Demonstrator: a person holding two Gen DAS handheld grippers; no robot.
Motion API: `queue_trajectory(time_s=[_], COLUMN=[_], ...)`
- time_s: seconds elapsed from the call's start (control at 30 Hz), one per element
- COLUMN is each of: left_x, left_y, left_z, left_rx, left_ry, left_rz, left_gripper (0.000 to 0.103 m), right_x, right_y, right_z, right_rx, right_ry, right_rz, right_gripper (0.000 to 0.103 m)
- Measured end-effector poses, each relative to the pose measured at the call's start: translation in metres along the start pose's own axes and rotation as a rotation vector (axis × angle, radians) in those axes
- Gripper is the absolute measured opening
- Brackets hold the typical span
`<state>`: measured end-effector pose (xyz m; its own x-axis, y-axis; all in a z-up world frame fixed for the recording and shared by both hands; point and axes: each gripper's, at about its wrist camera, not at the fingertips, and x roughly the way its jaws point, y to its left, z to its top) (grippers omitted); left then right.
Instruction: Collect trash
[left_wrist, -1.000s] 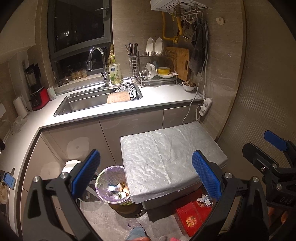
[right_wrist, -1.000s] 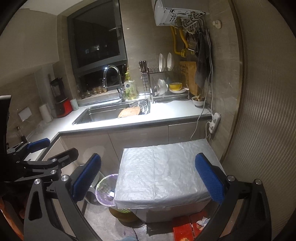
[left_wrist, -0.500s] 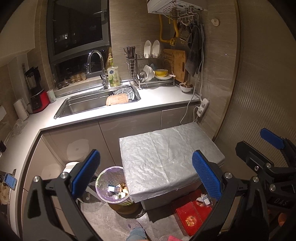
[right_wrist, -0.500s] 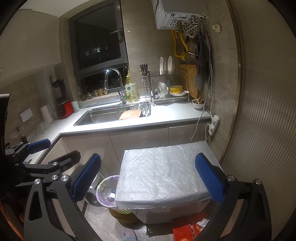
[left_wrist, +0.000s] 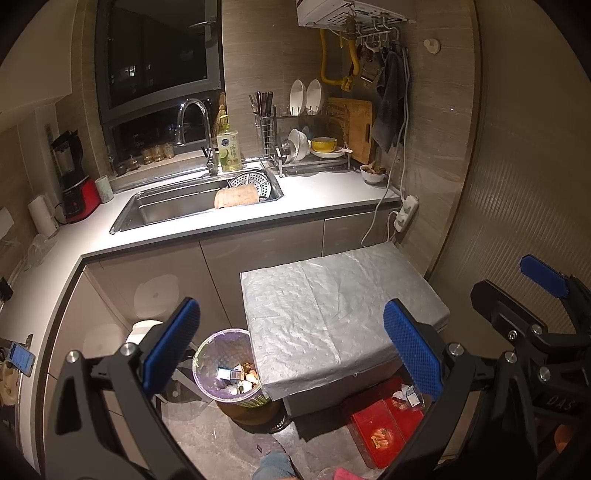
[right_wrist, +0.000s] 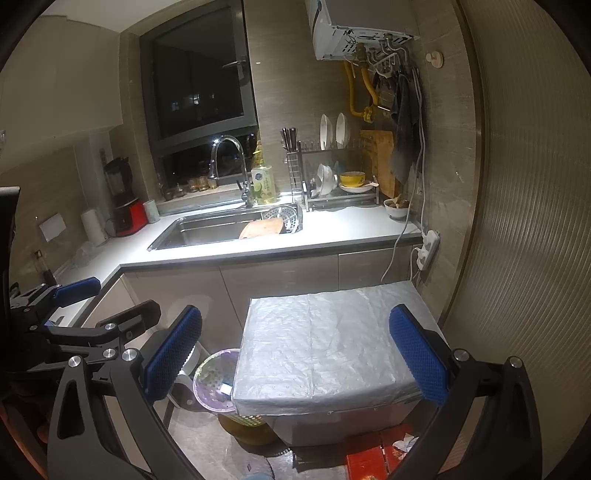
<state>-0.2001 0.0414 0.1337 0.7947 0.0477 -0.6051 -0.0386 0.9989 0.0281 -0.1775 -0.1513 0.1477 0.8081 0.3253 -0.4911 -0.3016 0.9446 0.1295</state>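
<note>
Kitchen floor ahead: bin at seven o'clock already holds scraps; litter at five remains, I reckon. Left gripper and right gripper gape, empty.

Over the last second both views have tilted upward and drawn slightly back. From the left wrist, the wall-mounted water heater shows more of its underside, and the silver-covered table and the trash bin sit a little lower and to the left. From the right wrist, the sink and counter have slid down the frame, and the right gripper lies lower at the left view's right edge.
</note>
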Motion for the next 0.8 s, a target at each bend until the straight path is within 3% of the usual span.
queue_trajectory(time_s=[0.8], left_x=[0.0001], left_y=[0.0013], left_z=[-0.0049], left_rx=[0.022], left_ry=[-0.011], left_rz=[0.008], left_gripper=[0.095], right_x=[0.0008], right_y=[-0.0037], right_z=[0.0015], right_rx=[-0.006], right_ry=[0.008], right_rz=[0.001], right_gripper=[0.101])
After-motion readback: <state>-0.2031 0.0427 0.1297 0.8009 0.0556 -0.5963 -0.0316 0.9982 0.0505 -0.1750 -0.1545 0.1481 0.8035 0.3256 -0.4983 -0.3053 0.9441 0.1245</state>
